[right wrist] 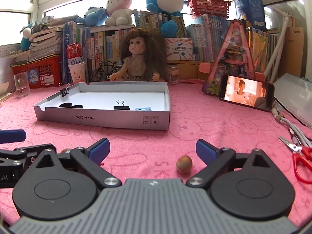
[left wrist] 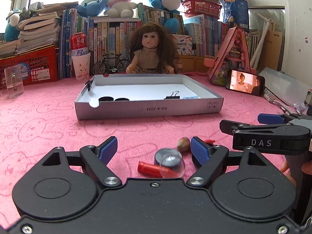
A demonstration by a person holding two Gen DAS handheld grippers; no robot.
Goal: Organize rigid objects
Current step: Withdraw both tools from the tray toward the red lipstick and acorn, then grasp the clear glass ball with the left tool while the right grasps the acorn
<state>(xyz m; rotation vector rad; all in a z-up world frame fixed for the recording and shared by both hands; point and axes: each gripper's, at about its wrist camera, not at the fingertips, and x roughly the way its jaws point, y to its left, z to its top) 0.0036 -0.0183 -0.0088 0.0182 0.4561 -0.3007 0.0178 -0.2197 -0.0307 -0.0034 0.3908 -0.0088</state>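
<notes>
Pink cloth [right wrist: 214,117]: scissors [right wrist: 300,156] right-view only

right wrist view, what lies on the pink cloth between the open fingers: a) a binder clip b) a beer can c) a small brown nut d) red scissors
c: a small brown nut lies on the pink cloth between the right gripper's open fingers, touching neither; the red scissors lie off to the right edge, and the binder clip sits in the white box.
</notes>
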